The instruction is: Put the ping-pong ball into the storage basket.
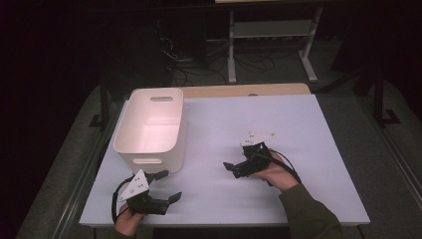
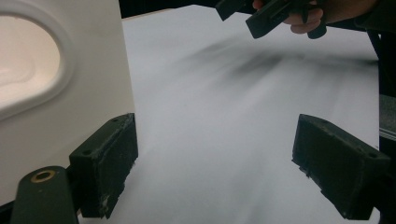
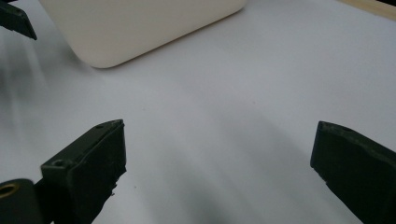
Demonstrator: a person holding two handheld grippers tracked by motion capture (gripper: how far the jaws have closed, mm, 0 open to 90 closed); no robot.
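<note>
A white plastic bin [image 1: 149, 127] with handle cut-outs stands on the left part of the white table [image 1: 298, 134]. My left gripper [image 1: 169, 185] sits at the front left, just in front of the bin, open with nothing between its jaws. In the left gripper view its jaws [image 2: 215, 163] stand wide, with the bin wall [image 2: 93, 70] right beside the left one. My right gripper [image 1: 231, 169] hovers mid-table, pointing left toward the bin, open and empty. In the right gripper view its jaws [image 3: 217, 168] frame bare table, and the bin's corner [image 3: 140, 28] lies ahead.
A wooden strip [image 1: 249, 90] runs along the table's far edge. Beyond it a white metal rack [image 1: 271, 30] and cables lie on the dark floor. The right gripper [image 2: 261, 16] and its hand [image 2: 303, 18] appear at the top of the left gripper view.
</note>
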